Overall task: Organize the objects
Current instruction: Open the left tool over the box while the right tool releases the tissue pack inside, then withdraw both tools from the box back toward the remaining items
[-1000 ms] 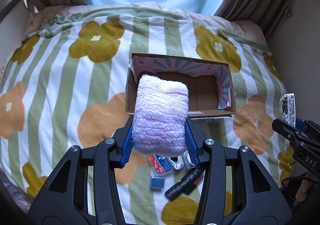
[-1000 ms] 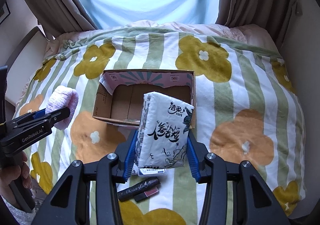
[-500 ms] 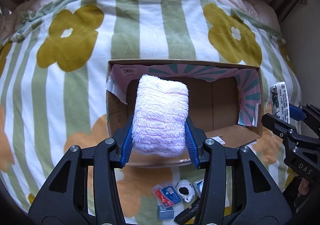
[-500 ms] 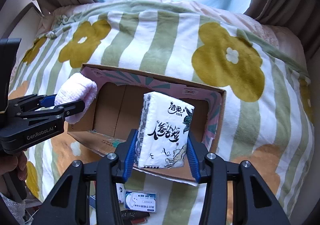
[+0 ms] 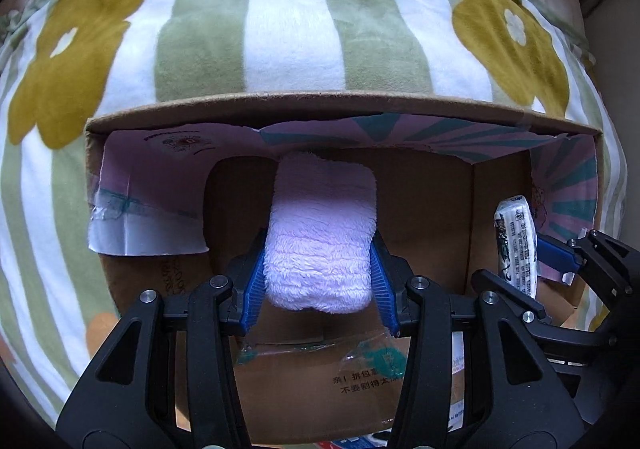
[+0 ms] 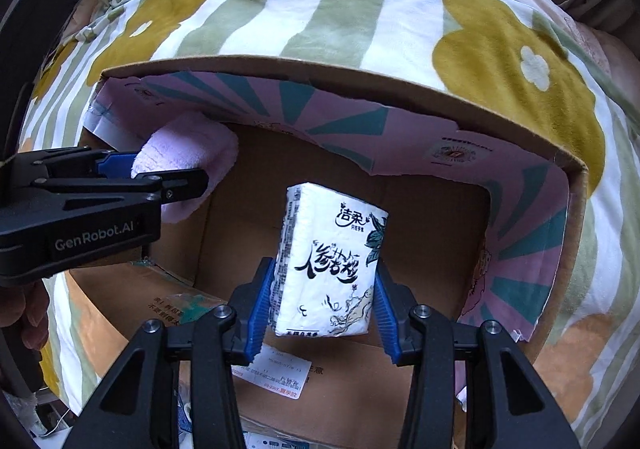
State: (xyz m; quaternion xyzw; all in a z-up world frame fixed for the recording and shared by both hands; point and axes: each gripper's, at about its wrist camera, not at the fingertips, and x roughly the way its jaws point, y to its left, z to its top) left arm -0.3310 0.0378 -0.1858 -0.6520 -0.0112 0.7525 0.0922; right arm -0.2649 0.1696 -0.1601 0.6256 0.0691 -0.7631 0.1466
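Left claw [image 5: 320,281]: closed on the pink plush towel [image 5: 322,233], blue pads pressed into both sides of the roll. Right claw [image 6: 320,299]: closed on the white tissue pack [image 6: 330,269], printed face toward the camera, pack upright between the pads. Neither item has been let go.

Change noted over the last second: both claws have advanced from a position short of the cardboard box [image 5: 304,103] to a position over its open mouth. A second ago the box sat well ahead of each claw, with loose small items on the bed visible beneath; now the near flap of the box lies directly under both claws and the brown box floor fills the middle of each view. The small items have almost dropped out of sight at 6 o'clock.

In the left wrist view the towel hangs over the box floor at centre, and the tissue pack [image 5: 516,245] shows at 3 o'clock, near the right wall. In the right wrist view the left claw [image 6: 172,181] enters at 9 o'clock with the towel [image 6: 188,153] toward the left wall.

Beyond the far wall, with its torn pink and teal lining, the striped floral blanket [image 5: 288,29] covers the bed up to 12 o'clock.

Assessment: transport appears complete for both items; they are over the box but still held. Whether either touches the floor cannot be told. The step remaining is judged to be lowering and release, with the items kept side by side.
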